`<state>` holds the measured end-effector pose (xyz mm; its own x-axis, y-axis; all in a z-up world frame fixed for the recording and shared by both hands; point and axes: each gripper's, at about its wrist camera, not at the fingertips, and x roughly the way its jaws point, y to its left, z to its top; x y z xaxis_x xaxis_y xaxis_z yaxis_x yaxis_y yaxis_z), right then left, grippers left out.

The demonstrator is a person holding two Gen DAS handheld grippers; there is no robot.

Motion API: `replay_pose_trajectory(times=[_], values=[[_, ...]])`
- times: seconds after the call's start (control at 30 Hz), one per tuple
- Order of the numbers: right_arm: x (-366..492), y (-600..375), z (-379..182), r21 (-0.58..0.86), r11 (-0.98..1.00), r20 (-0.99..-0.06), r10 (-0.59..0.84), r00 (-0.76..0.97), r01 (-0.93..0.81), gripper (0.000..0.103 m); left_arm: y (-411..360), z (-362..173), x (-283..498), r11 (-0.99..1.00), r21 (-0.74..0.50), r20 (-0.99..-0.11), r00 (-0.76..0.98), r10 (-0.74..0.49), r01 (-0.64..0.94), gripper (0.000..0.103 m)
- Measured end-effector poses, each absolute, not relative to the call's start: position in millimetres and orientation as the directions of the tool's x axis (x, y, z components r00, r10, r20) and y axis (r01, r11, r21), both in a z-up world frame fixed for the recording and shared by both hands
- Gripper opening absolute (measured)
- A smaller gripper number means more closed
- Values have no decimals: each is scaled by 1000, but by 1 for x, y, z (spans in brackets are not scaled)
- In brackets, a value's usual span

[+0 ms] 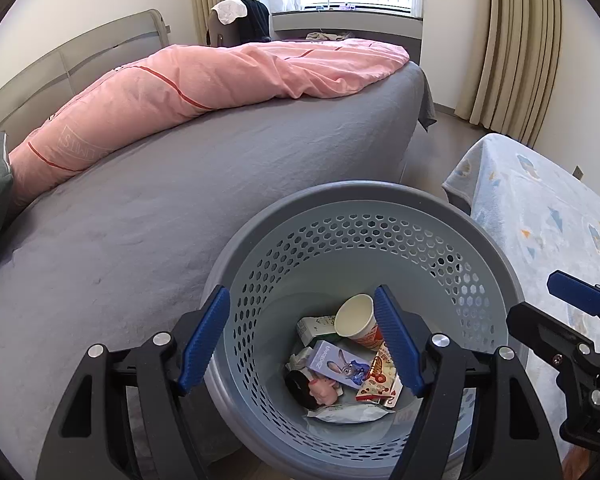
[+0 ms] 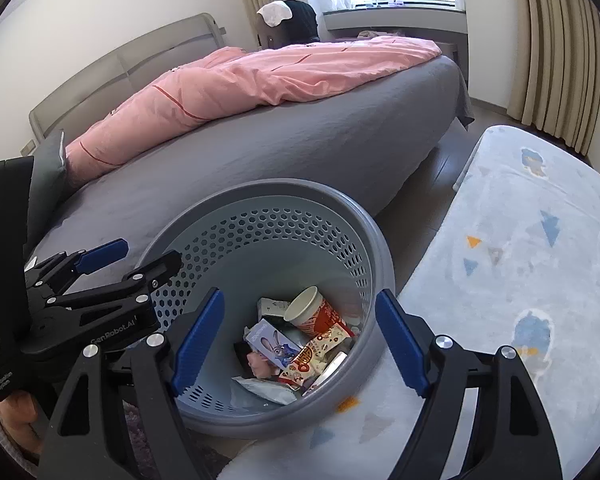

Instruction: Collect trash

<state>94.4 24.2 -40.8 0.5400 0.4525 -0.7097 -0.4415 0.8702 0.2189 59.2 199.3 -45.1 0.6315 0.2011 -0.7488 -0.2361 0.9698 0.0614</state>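
Beside the grey bed (image 1: pixel 180 208) with its rumpled pink duvet (image 1: pixel 204 76), a perforated grey wastebasket (image 1: pixel 364 196) stands on the floor, touching a pale blue patterned rug (image 2: pixel 520 260). Trash lies at its bottom: a paper cup (image 1: pixel 358 320), a small cartoon-rabbit box (image 1: pixel 338 364), a red-and-white snack wrapper (image 1: pixel 380 380) and a white packet (image 1: pixel 348 414). Both the left gripper (image 1: pixel 304 344) and the right gripper (image 2: pixel 300 340) hover above the basket's mouth, jaws spread wide, holding nothing.

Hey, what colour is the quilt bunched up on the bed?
The quilt is pink with thin red stripes, lying on the grey bed; the left wrist view shows it best.
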Motion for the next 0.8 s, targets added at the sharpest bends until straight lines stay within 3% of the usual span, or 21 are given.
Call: replay_pose_trajectory(times=[0.73, 0.8], values=[[96, 21, -42, 195, 898, -721, 404, 563, -396, 79, 198, -42, 57, 966, 80, -737, 638, 224, -247, 73], [96, 21, -42, 193, 898, -721, 403, 564, -395, 79, 198, -41, 57, 965, 79, -735, 639, 227, -251, 79]])
